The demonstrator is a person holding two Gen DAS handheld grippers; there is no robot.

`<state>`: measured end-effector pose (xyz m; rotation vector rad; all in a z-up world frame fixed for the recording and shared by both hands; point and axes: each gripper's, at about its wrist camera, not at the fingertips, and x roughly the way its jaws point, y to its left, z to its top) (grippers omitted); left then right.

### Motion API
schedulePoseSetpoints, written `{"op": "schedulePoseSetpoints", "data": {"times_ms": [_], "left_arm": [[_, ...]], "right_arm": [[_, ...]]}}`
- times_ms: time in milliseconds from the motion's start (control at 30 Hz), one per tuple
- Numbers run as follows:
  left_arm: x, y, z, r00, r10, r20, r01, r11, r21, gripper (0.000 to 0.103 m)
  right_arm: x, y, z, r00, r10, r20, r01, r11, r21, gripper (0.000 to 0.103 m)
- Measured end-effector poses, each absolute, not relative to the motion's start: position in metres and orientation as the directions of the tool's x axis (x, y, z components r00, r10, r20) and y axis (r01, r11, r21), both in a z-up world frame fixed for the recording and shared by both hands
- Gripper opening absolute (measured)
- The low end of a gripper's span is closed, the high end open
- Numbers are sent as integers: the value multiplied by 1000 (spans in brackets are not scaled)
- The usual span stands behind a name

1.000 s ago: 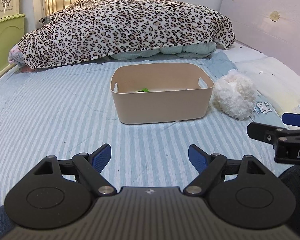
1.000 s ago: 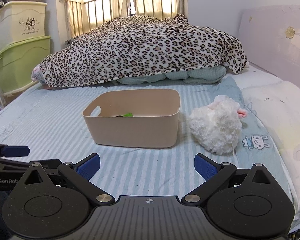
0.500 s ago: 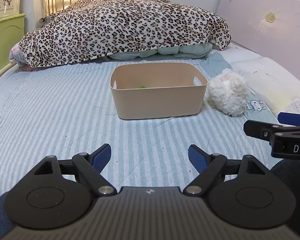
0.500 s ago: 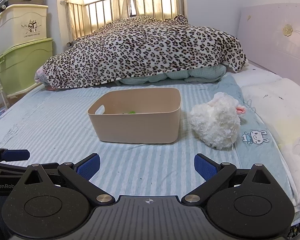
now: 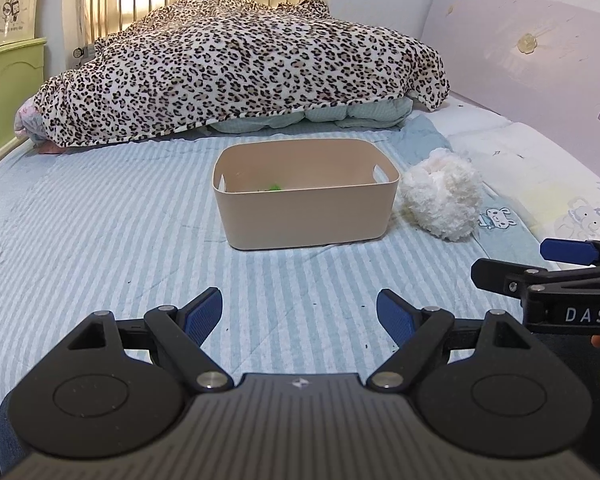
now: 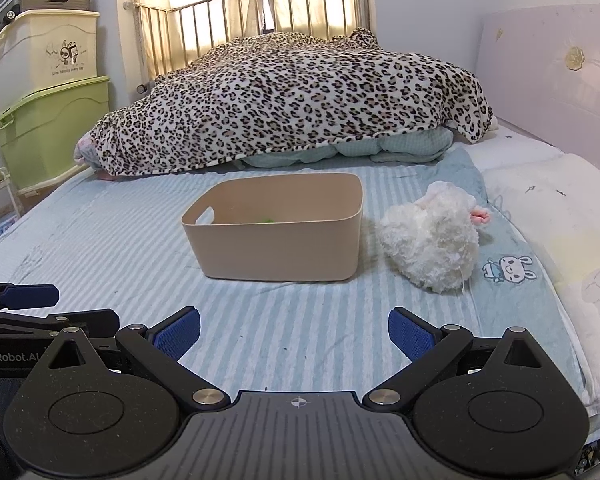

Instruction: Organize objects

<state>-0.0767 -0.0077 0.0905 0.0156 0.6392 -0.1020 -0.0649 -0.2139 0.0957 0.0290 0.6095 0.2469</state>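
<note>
On striped bedsheet (image 5: 100, 216), beige bin (image 5: 306, 194) (leopard blanket (image 5: 236, 68) behind)

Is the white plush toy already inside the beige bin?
No, the white plush toy lies on the striped sheet just right of the beige bin, outside its walls.

Bed (image 6: 112, 248), blue-striped sheet, ahead of my tongs. At 12 o'clock: beige bin (image 6: 278, 246). At 1 o'clock, just beside it: white plush toy (image 6: 432, 248). Further at 12: leopard blanket (image 6: 292, 104) over a green quilt (image 6: 352, 148). At 2 o'clock: pillow (image 6: 548, 208).
</note>
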Motion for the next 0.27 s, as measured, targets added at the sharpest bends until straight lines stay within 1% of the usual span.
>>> {"op": "schedulePoseSetpoints", "data": {"times_ms": [267], "left_arm": [[-78, -7, 92, 798, -94, -596, 104, 994, -16, 85]], "right_arm": [[-68, -215, 97, 794, 245, -556, -229, 968, 101, 102]]}}
